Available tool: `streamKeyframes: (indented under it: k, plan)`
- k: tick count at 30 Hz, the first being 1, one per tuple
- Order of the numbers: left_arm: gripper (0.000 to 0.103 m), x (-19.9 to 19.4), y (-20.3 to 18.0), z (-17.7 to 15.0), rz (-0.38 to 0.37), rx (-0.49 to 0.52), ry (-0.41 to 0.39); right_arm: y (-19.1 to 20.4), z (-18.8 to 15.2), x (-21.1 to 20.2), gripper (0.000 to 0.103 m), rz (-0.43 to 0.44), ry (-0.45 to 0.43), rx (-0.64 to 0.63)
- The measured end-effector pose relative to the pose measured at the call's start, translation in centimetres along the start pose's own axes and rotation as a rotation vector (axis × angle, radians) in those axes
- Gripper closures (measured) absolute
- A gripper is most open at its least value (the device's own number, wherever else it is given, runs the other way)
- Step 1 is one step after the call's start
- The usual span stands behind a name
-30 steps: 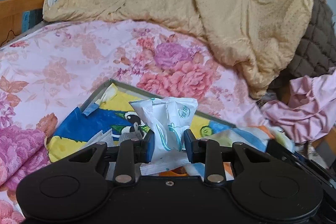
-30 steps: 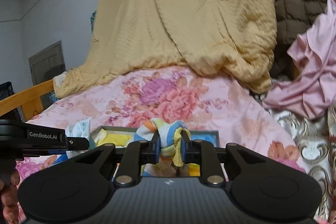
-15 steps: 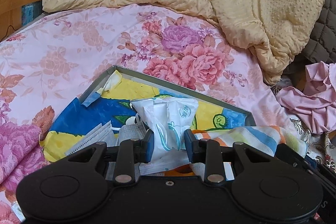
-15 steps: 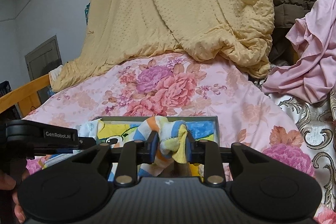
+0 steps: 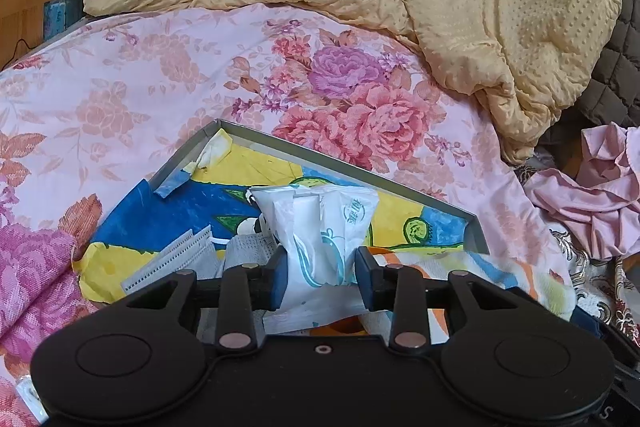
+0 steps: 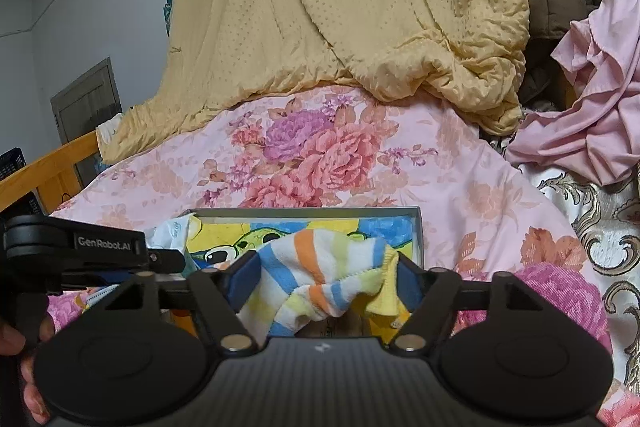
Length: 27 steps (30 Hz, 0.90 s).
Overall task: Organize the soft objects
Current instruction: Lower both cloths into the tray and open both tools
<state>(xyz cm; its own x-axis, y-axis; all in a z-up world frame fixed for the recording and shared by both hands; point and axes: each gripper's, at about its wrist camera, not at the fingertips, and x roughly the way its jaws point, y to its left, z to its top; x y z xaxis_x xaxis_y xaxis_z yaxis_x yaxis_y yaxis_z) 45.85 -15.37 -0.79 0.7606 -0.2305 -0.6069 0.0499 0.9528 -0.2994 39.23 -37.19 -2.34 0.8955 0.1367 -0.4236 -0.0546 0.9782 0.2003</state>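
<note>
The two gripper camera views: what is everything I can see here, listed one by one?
Shallow grey box with cartoon lining: one, on the floral bedspread.
White tissue packet: one, between the left gripper's pads.
Striped towel: one, orange, blue, yellow, white; over the box.
Pleated face mask: one, white, box's left.
Floral bedspread: one, pink.
Yellow quilt: one, heaped behind.
Pink garment: one, right.
Left gripper: black, closed on packet.
Right gripper: black, jaws just opened around towel.

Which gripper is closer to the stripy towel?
Right. The right gripper has the stripy towel between its jaws, which have just been opening. The left gripper is beside it, pinching a tissue pack.
</note>
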Motion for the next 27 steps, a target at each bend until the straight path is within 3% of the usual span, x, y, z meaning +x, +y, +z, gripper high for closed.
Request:
streamKeyframes:
  k: [6, 15, 23, 27]
  plan:
    - [0.061, -0.3, 0.1, -0.1, 0.001, 0.004, -0.006, -0.4, -0.1, 0.3, 0.016, -0.015, 0.017, 0.01]
    - [0.035, -1.5, 0.5, -0.1, 0.017, 0.012, -0.029, -0.4, -0.1, 0.3, 0.006, -0.036, 0.024, -0.002]
    - [0.014, -4.9, 1.0, 0.3, 0.022, 0.056, -0.085, 0.6, 0.6, -1.4, 0.001, -0.039, -0.014, -0.031]
    - [0.01, -7.1, 1.3, 0.2, 0.023, 0.075, -0.11, 1.1, 0.9, -2.7, 0.0, -0.038, -0.033, -0.039]
